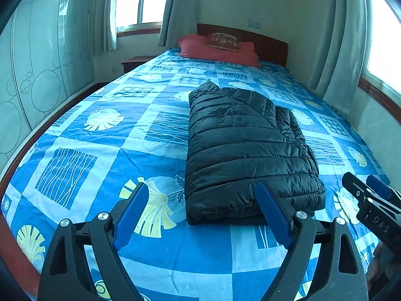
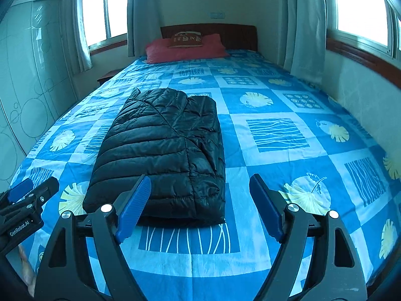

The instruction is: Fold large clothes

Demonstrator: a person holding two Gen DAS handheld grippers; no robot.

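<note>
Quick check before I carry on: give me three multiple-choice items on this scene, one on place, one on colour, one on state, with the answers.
1. Where does the jacket lie?
A. on the bedspread
B. on the pillow
C. on the floor

2. What colour is the pillow?
A. white
B. red
C. green

3. How do the left tongs and right tongs stand?
A. both shut on the jacket
B. one open, one gripping
C. both open, holding nothing

Answers: 1 A, it lies folded mid-bed; 2 B, red against the headboard; 3 C, both pairs of blue pads stand apart with nothing clamped.
</note>
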